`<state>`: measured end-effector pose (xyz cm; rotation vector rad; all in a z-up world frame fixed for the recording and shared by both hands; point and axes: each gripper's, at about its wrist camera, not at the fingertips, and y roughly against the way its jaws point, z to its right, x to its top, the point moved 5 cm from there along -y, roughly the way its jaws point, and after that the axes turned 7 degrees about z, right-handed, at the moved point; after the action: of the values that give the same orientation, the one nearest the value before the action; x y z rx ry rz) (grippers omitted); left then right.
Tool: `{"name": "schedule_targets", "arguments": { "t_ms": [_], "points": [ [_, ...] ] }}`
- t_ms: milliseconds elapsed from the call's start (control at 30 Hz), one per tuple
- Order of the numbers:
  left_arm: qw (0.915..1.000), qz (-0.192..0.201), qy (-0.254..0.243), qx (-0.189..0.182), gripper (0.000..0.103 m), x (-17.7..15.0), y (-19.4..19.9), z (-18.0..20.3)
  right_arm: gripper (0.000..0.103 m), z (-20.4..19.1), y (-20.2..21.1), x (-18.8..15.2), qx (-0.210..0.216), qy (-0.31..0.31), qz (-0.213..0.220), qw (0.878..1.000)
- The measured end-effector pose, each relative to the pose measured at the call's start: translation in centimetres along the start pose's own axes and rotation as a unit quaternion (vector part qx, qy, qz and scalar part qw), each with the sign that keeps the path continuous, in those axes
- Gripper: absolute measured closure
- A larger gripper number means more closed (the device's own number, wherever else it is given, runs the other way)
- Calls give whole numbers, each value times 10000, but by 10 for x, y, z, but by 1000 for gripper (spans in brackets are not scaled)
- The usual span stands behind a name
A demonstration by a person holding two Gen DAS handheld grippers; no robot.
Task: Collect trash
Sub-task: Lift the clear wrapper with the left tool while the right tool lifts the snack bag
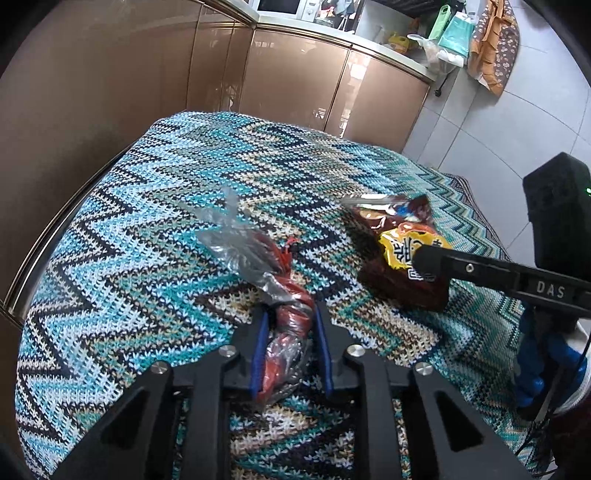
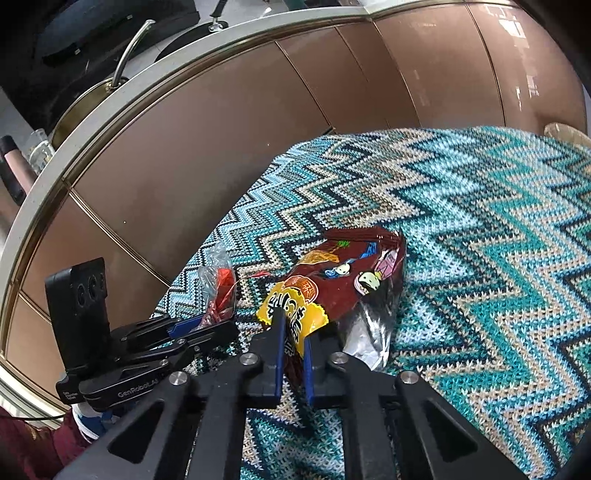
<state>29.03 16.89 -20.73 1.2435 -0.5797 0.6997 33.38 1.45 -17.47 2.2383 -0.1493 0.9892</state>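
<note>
A crumpled clear-and-red plastic wrapper (image 1: 258,258) lies on the zigzag knitted cloth (image 1: 129,221). My left gripper (image 1: 290,314) is shut on its near end, blue pads pressing both sides. A dark red snack bag with a yellow label (image 2: 347,280) lies to the right on the cloth. My right gripper (image 2: 294,323) is shut on the bag's near yellow corner. The bag also shows in the left wrist view (image 1: 399,243), with the right gripper's finger (image 1: 480,269) over it. The left gripper shows in the right wrist view (image 2: 199,326) holding the wrapper (image 2: 219,291).
Glossy brown cabinet doors (image 1: 295,81) run behind the cloth-covered surface. A counter above holds a microwave (image 1: 284,7) and plastic bags (image 1: 432,48). Tiled floor (image 1: 517,122) lies to the right. A pan (image 2: 92,99) sits on the counter in the right wrist view.
</note>
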Motion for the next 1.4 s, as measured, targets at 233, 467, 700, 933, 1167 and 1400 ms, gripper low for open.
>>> {"name": "schedule_targets", "arguments": {
  "t_ms": [233, 467, 700, 933, 1167, 1400],
  "points": [
    [9998, 151, 49, 120, 86, 0, 8, -3, 98, -16, 15, -2, -70, 160, 70, 9998],
    [9989, 458, -2, 105, 86, 3, 39, 10, 99, -33, 52, -5, -265, 307, 295, 9987],
    [9967, 800, -149, 26, 86, 12, 86, 35, 100, -52, 102, -15, -375, 319, 601, 9970],
    [9962, 855, -165, 4, 86, 5, 111, 46, 97, -44, 119, -34, -593, 42, 614, 9963],
    [9968, 796, -72, -21, 86, 6, 101, 41, 43, -25, 105, -41, -1084, 162, 330, 9934],
    [9980, 623, 23, -105, 86, -5, 82, 34, 9, -12, 69, -43, -1582, 99, -2, 9874]
  ]
}}
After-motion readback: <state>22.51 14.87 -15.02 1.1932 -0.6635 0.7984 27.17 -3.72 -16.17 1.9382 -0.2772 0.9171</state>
